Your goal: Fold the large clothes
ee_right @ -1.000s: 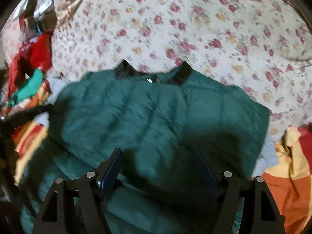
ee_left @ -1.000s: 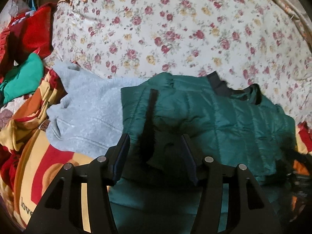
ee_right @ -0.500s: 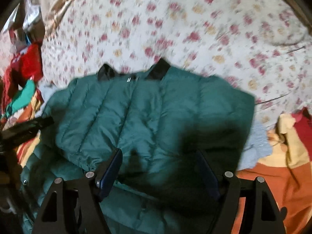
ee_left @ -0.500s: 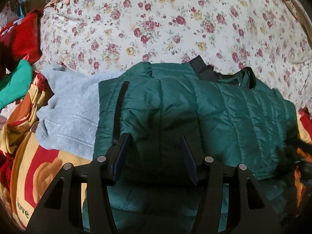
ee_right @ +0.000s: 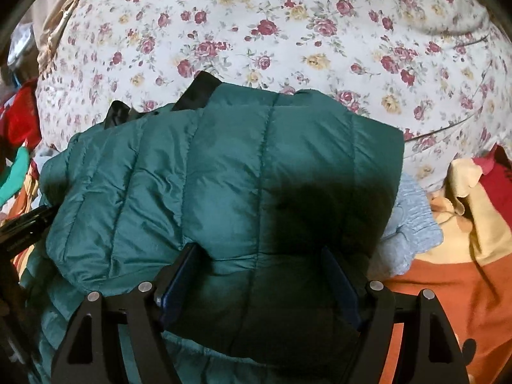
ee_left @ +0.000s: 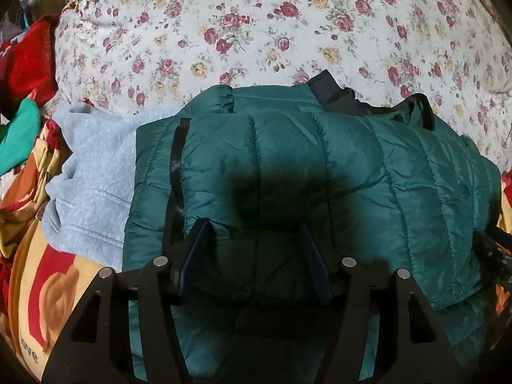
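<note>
A dark green quilted puffer jacket (ee_left: pixel 320 166) with a black collar lies folded over on itself on a floral bed sheet (ee_left: pixel 256 25). It also fills the right wrist view (ee_right: pixel 243 172). My left gripper (ee_left: pixel 252 240) is open, its fingers set wide just over the folded layer's near edge, gripping nothing. My right gripper (ee_right: pixel 259 265) is open too, fingers either side of the folded edge on the jacket's right part. Whether the fingers touch the fabric is unclear. The left tool's black body shows at the left edge of the right wrist view (ee_right: pixel 22 227).
A grey sweater (ee_left: pixel 92 179) lies under the jacket at its left, its cuff showing at the right (ee_right: pixel 412 224). A yellow, orange and red cartoon blanket (ee_right: pixel 464 256) lies around the near side. Red and green clothes (ee_left: pixel 22 96) are piled at far left.
Both grippers have moved forward and down toward the jacket, which now looks larger. The upper half of the jacket has come to rest folded over the lower part. Both stayed open.
</note>
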`<action>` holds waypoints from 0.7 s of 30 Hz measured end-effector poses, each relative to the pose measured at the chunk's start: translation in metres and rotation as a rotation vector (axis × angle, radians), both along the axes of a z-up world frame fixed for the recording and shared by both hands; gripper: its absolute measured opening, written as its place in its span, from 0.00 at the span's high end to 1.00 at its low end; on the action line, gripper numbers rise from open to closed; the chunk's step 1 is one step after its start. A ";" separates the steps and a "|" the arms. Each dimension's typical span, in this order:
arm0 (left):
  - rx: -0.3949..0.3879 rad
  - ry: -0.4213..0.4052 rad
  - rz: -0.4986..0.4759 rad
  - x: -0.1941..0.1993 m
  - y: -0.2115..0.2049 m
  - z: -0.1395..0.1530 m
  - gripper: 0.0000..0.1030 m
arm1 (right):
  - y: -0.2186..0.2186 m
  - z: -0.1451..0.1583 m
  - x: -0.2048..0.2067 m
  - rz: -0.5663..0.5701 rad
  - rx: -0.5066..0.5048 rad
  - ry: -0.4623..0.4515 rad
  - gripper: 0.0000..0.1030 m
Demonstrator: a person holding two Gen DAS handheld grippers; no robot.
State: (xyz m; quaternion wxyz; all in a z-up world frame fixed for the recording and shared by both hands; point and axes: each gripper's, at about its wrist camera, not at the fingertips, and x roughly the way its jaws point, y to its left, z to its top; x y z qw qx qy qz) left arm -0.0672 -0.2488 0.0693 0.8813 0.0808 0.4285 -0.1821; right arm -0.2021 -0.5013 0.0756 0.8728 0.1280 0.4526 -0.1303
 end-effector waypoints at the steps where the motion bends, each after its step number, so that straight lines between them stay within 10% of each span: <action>1: -0.001 0.001 0.000 0.000 0.000 0.000 0.42 | 0.002 0.004 -0.003 0.002 -0.007 -0.001 0.27; 21: -0.027 -0.028 -0.012 -0.023 0.027 0.027 0.40 | 0.017 0.027 -0.036 -0.014 -0.020 -0.017 0.24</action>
